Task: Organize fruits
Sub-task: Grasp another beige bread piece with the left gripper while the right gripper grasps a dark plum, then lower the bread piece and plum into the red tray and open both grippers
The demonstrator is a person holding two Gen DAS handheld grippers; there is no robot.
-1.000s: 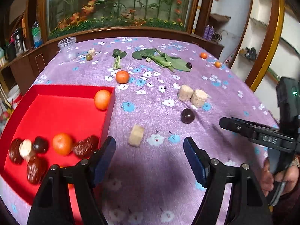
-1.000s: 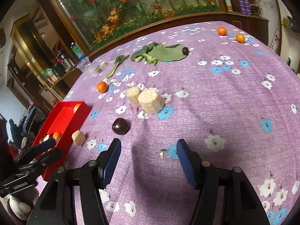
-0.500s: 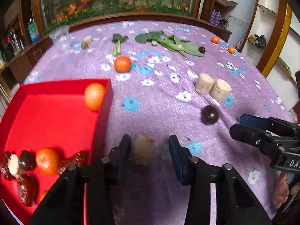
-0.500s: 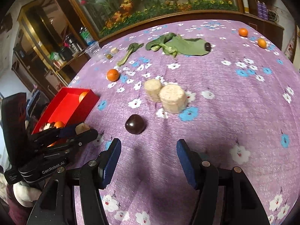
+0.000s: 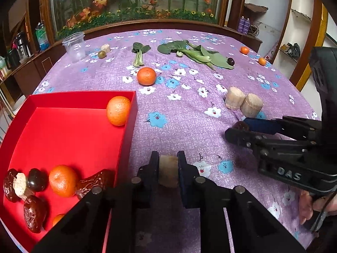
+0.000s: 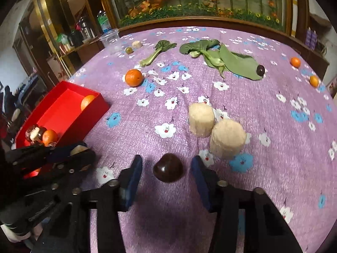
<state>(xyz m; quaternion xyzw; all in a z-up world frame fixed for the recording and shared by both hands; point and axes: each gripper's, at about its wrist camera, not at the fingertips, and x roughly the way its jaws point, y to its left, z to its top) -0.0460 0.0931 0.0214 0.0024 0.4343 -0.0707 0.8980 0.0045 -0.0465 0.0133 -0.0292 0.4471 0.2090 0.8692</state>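
Observation:
My left gripper (image 5: pixel 167 169) is shut on a small beige chunk (image 5: pixel 168 171) beside the red tray (image 5: pixel 69 99). The tray holds two oranges (image 5: pixel 118 110), dark dates and a dark round fruit. In the right wrist view a dark round fruit (image 6: pixel 167 170) lies on the cloth between the blue pads of my right gripper (image 6: pixel 166 174), whose jaws are closing, with a gap on each side. The left wrist view shows the right gripper (image 5: pixel 238 129) from the side, around that fruit. A loose orange (image 5: pixel 146 76) lies further back on the cloth.
Two pale cylindrical pieces (image 6: pixel 214 128) stand just beyond the right gripper. Green leaves (image 6: pixel 221 59) and a stalk lie at the back, with a dark fruit (image 6: pixel 260 70), two small oranges (image 6: pixel 295 61), a clear cup (image 5: pixel 74 46), a green fruit and a pale chunk.
My left gripper came down over the beige chunk and shut on it. My right gripper moved up to the dark fruit, rolled, and its jaws narrowed around it.

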